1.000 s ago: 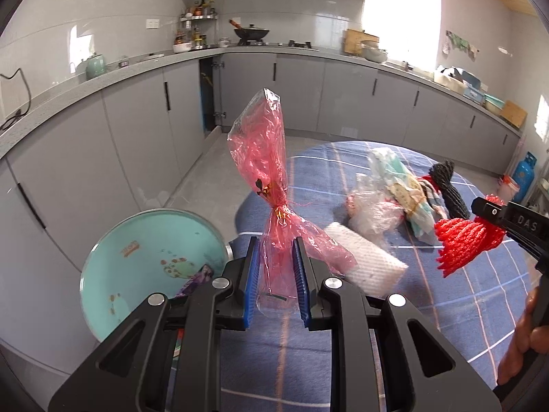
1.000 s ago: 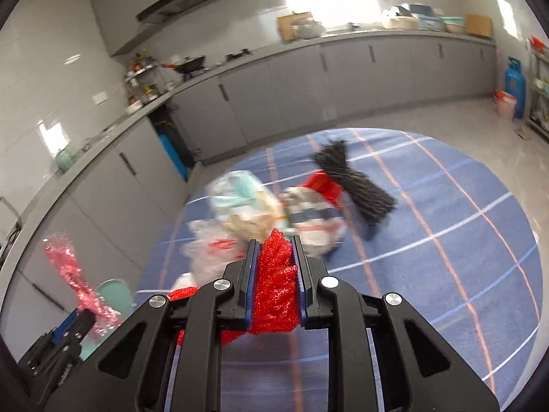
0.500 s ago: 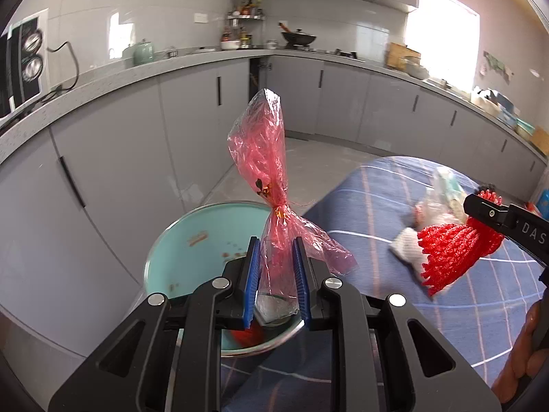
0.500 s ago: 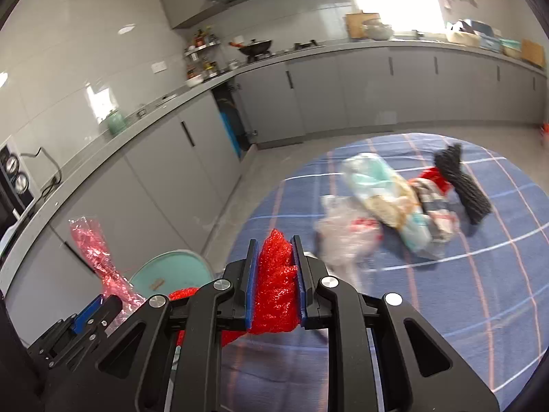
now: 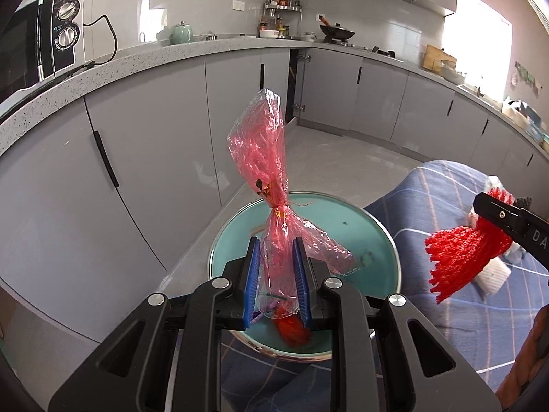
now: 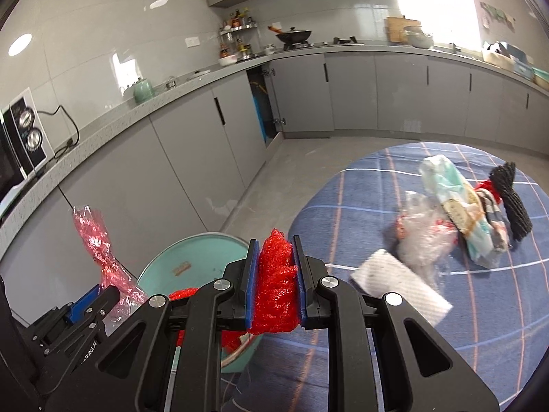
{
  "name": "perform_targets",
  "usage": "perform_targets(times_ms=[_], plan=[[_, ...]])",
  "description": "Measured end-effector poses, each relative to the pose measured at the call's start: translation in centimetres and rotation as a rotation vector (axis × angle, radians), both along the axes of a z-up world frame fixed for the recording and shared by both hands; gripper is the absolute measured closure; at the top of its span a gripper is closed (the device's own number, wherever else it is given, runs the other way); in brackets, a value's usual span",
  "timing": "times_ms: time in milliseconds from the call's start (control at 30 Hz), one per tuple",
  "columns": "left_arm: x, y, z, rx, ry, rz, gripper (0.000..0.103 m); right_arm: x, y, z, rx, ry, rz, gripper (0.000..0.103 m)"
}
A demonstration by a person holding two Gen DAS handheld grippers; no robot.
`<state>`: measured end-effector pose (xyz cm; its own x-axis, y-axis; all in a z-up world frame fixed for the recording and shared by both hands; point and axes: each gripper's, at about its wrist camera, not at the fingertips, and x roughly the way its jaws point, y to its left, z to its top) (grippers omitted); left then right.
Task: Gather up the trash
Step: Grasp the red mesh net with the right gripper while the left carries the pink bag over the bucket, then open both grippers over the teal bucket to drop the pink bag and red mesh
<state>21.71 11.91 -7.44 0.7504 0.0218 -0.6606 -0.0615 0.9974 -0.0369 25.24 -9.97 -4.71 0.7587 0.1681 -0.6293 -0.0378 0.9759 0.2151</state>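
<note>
My left gripper (image 5: 276, 278) is shut on a red cellophane wrapper (image 5: 262, 158) tied with a gold twist, held upright above the teal trash bin (image 5: 377, 237). The wrapper (image 6: 94, 240) and the bin (image 6: 164, 267) also show in the right wrist view. My right gripper (image 6: 274, 281) is shut on a red foam net (image 6: 276, 285), held beside the bin at the table's edge. The net (image 5: 459, 257) also shows at the right of the left wrist view. Red trash (image 5: 291, 329) lies inside the bin.
The round table has a blue checked cloth (image 6: 480, 309) with a white foam sheet (image 6: 401, 285), a clear plastic bag (image 6: 425, 237), a printed wrapper (image 6: 459, 206) and a black net (image 6: 511, 199). Grey cabinets (image 5: 144, 158) stand behind the bin.
Both grippers have swung left from over the table to the bin. The wrapper now hangs over the bin's opening and the red net is close to its rim.
</note>
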Motion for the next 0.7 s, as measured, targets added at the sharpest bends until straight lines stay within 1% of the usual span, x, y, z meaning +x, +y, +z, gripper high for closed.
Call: perform_targets(times_ms=[200, 333, 600, 700], plan=[[0.8, 0.2, -1.3, 0.014, 0.041, -0.009, 0.082, 1.8, 2.3, -2.2, -0.052, 0.026, 0.050, 0.084], [1.5, 0.2, -2.3, 0.029, 0.063, -0.010, 0.082, 2.9, 3.3, -3.8, -0.056, 0.066, 0.078, 0.084], [2.5, 0.1, -3.9, 0.043, 0.102, -0.019, 0.082, 4.3, 4.3, -5.6, -0.052, 0.110, 0.109, 0.083], [2.8, 0.3, -4.5, 0.051, 0.123, -0.016, 0.082, 4.8, 4.9, -6.2, -0.057, 0.124, 0.137, 0.079]])
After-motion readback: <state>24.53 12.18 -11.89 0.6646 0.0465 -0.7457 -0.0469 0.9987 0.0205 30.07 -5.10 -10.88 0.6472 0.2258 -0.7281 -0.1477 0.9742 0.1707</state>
